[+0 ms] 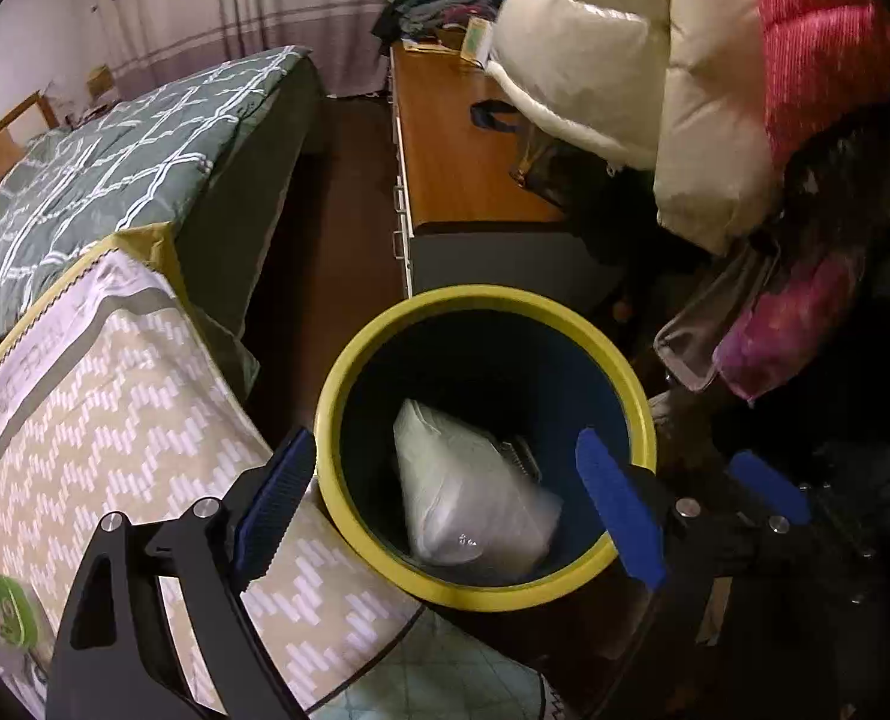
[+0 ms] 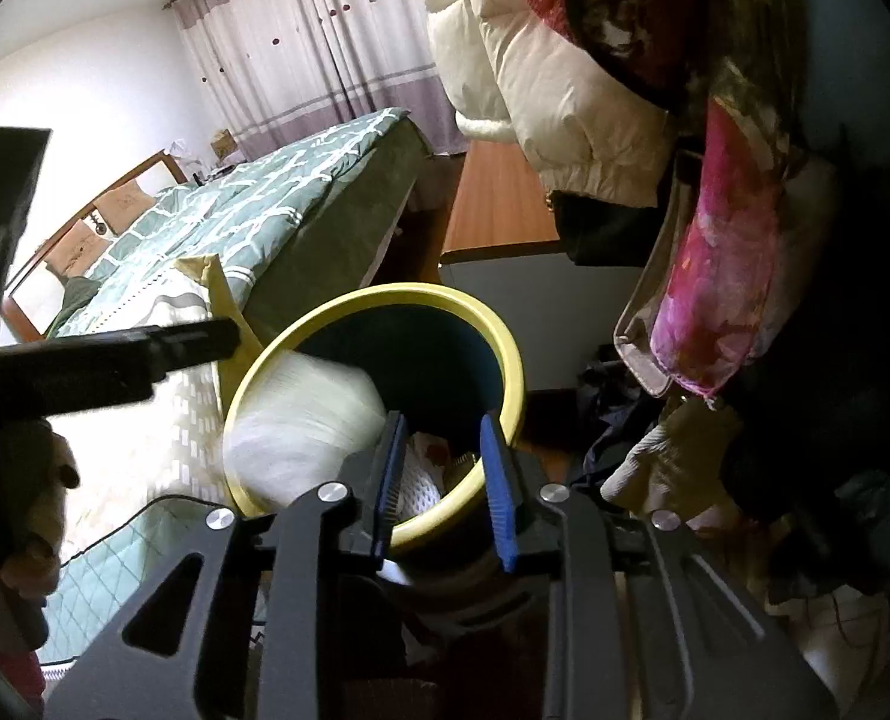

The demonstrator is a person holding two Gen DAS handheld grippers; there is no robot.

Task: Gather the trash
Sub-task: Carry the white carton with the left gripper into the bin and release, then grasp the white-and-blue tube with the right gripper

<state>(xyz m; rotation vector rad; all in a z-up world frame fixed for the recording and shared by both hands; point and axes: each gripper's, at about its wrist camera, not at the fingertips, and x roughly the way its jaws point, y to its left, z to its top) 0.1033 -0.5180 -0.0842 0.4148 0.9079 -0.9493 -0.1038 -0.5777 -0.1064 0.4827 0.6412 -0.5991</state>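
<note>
White plastic bag [image 1: 469,486] in bin [image 1: 349,372], long axis tilted; both grippers wide, empty.

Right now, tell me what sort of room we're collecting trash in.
Most likely a bedroom. A bed with a green patterned quilt fills the left side, long curtains hang behind it, and coats and clothes are piled over a wooden dresser. The yellow-rimmed bin stands at the bed's foot.

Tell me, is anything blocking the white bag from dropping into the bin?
Nothing visible does. The bag is already inside the bin, past its yellow rim, and the left gripper is open above it.
</note>
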